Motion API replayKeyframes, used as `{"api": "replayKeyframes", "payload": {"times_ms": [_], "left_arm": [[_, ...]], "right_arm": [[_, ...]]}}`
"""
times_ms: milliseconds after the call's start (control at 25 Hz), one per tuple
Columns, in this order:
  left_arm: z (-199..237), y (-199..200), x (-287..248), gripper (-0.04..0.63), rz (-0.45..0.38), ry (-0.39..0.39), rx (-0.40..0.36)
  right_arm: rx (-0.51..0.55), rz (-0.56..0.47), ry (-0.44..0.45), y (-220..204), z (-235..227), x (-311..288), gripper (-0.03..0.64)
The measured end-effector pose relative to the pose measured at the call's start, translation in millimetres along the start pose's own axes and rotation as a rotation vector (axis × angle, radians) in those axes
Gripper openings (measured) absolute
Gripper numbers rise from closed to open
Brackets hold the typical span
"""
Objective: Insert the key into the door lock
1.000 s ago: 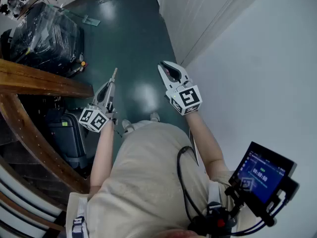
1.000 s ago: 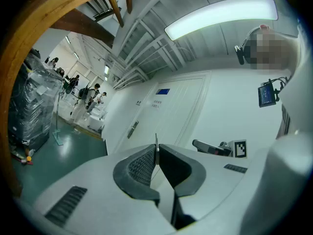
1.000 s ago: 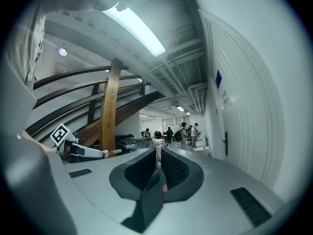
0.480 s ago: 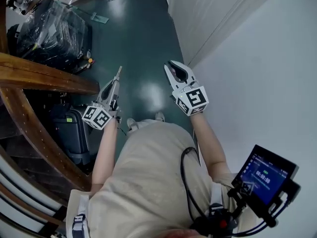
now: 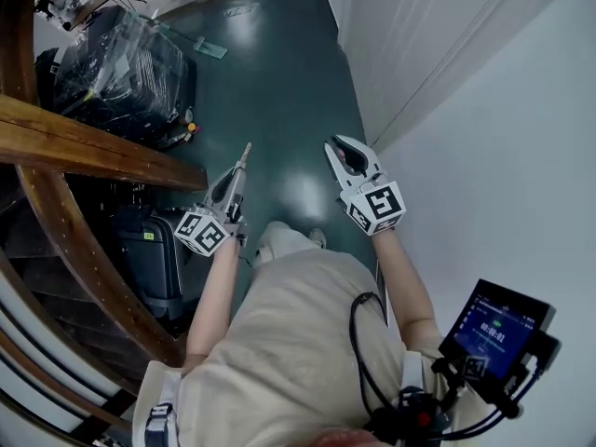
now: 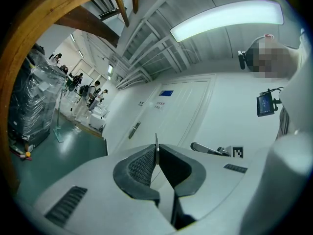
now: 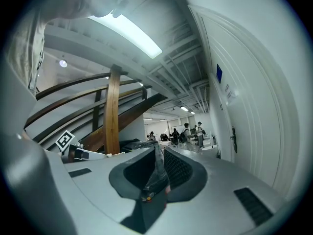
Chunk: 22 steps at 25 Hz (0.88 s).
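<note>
Left tool [image 6: 157, 151] is clamped shut on the key [image 6: 156, 139], whose blade pokes out past its tips. The door lock [image 6: 133, 129] is ahead-left, well apart. Right tool [image 7: 156, 150]: tips together.

Plastic-wrapped stack [image 5: 121, 73] top L, wood beam [image 5: 84, 147] w/ dark suitcase [image 5: 154, 250] below, screen [image 5: 494, 329] btm R.

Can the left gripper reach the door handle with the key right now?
Probably not yet. The left gripper, shut on the key, is well short of the door handle; only floor lies between, so nothing blocks an approach.
</note>
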<state>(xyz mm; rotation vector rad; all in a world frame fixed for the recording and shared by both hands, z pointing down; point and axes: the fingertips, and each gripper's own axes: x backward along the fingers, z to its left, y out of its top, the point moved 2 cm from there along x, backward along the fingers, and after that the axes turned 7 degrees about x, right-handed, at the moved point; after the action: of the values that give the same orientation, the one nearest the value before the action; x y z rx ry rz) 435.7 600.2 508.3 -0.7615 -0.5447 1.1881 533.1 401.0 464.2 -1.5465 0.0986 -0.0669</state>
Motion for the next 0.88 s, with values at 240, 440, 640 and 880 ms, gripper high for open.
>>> {"api": "replayKeyframes", "payload": {"times_ms": [240,440,640,880], "left_arm": [[39.5,9.2,-23.2,0.035,0.004,-0.01,-0.002],[76.5,40.3,-41.8,0.035,0.013,-0.031,0.037],[144.4,93.7,-73.8,0.035,0.014,-0.062,0.061],[143.5,87.0,-79.6,0.035,0.037,-0.083,0.069]], "right_arm": [[-0.02,0.003,0.0,-27.7,-22.2,-41.6,0.046],[-0.024,0.015,-0.022,-20.2,-28.6,-82.1,0.046],[-0.037,0.06,-0.036,-33.1,-38.7,-165.2,0.046],[-0.048,0.058,-0.074,-41.9,-50.7,-153.1,0.046]]}}
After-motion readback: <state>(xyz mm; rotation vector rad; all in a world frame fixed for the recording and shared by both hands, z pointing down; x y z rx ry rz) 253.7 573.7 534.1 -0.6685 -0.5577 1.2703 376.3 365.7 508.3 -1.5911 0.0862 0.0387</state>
